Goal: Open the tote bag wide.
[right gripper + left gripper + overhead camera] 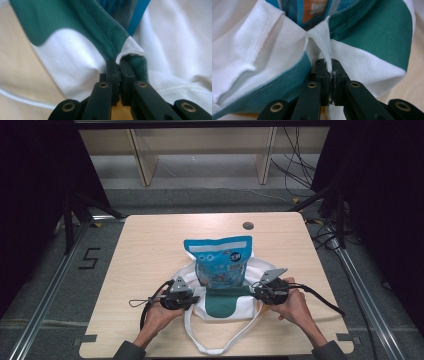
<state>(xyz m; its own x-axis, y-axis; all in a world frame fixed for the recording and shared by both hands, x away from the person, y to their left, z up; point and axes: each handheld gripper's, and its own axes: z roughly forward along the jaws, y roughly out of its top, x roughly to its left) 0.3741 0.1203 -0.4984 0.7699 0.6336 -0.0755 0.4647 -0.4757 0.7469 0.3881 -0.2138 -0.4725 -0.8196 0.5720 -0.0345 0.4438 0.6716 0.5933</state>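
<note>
A white cloth bag with green panels lies on the wooden table, and a blue snack packet sticks out of its mouth. My left gripper is at the bag's left rim. In the left gripper view its jaws are shut on a fold of the white hem of the cloth bag, with the snack packet just beyond. My right gripper is at the right rim; its jaws pinch the cloth bag at the green and white edge.
The bag's white strap loops toward the table's near edge between the person's forearms. A dark round grommet sits at the table's far side. Black cables trail from both grippers. Wooden shelving stands beyond the table.
</note>
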